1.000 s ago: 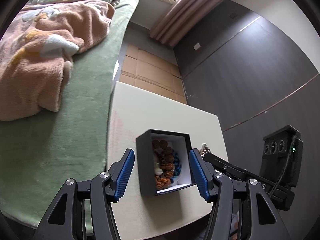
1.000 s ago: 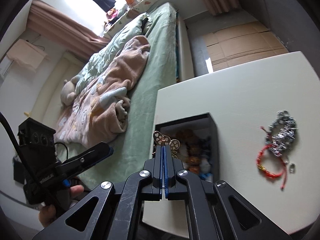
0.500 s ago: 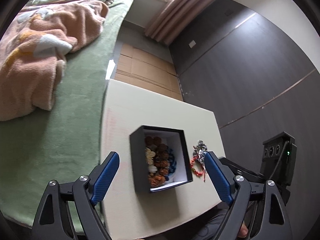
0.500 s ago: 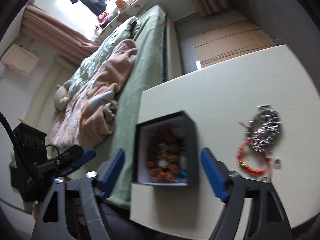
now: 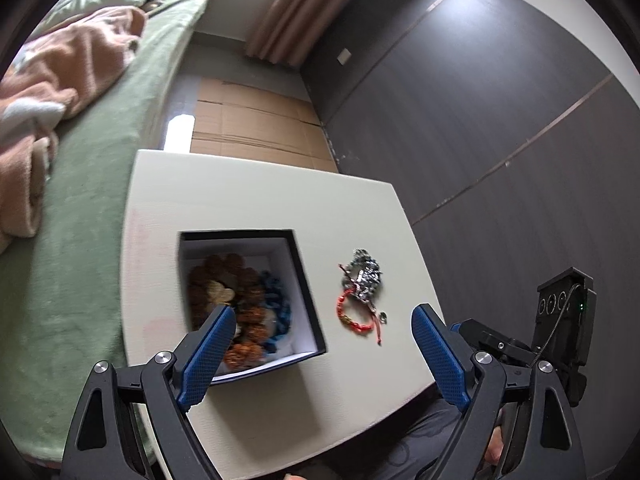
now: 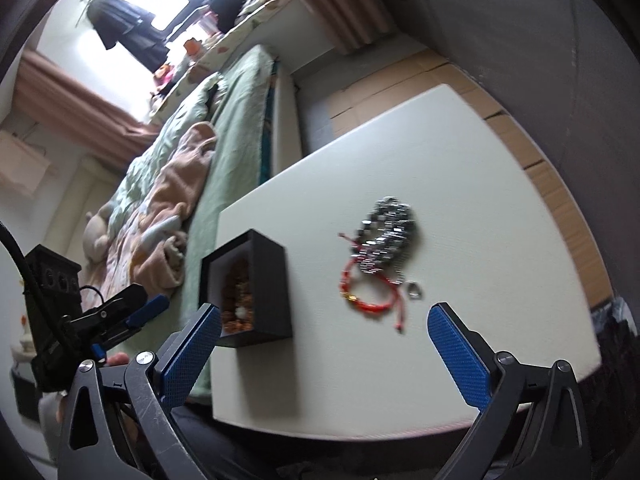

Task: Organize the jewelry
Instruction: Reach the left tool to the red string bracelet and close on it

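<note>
Between the left claw [image 5: 320,340] and the right claw [image 6: 324,340], the white desk [image 5: 248,200] carries all the jewelry. A second ago the right claw was clenched on a gold butterfly-shaped ornament held over the black box [image 5: 306,280]; now its jaws are opening, nothing lies between them, and a gold piece [image 5: 222,293] rests inside the box on the brown beads [image 5: 248,320]. The left claw, a second ago set narrowly either side of the box, now stands released with its jaws wide and nothing gripped. Both views have shifted sideways since then: the box, once centred ahead of each claw, now sits toward the left fingertip of each.

Ahead of the right claw, between its fingertips, lie the red cord bracelet [image 6: 370,300] and the silver bracelet [image 6: 386,242], touching one another. The pair forms an elongated heap whose long axis runs away from the claw, silver at the far end, red at the near end. A small silver charm [image 6: 414,290] lies just beside the red loop, on the side of the right fingertip. Loose red cord ends [image 6: 400,316] trail toward the claw.

The box stands open side up, its long axis also running away from the claws, with blue beads [image 5: 278,304] along its inner right side.
</note>
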### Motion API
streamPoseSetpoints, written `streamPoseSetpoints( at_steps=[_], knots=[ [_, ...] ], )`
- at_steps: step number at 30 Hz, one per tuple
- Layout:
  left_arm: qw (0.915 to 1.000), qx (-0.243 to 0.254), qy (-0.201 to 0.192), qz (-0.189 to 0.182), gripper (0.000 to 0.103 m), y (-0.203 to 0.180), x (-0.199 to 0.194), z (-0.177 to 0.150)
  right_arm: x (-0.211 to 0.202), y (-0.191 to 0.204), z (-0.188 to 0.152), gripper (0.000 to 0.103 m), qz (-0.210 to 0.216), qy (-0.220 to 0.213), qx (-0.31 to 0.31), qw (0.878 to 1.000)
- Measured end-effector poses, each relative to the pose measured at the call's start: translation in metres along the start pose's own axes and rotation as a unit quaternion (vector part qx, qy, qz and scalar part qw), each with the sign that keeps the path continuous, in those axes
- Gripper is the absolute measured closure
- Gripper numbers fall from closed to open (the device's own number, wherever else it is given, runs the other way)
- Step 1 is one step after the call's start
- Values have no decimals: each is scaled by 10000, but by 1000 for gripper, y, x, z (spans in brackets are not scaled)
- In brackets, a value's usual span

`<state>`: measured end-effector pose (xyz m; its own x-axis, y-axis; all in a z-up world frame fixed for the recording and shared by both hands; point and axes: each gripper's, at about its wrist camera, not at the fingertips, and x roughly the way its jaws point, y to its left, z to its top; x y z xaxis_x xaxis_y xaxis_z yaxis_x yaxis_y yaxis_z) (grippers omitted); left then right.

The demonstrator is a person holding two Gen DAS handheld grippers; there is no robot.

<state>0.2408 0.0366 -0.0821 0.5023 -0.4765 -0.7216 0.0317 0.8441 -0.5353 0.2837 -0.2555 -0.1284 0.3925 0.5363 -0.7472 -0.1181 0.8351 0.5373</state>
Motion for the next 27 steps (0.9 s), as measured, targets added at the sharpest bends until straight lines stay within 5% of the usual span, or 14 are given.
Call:
streamPoseSetpoints(
  at_steps=[8,18,27],
  knots=[
    [9967,762,236,120,14,-43,25,-8,-20,-39,-10,0,-356,-346,336,9982],
    [9846,1405,872,573,59,-69,81,-9,-24,-74,-22,1,-390,-502,537,9965],
    [9708,1708,1264,1113,70,-75,129,-11,-14,-82,-24,16,-373,-438,538,9969]
  ],
)
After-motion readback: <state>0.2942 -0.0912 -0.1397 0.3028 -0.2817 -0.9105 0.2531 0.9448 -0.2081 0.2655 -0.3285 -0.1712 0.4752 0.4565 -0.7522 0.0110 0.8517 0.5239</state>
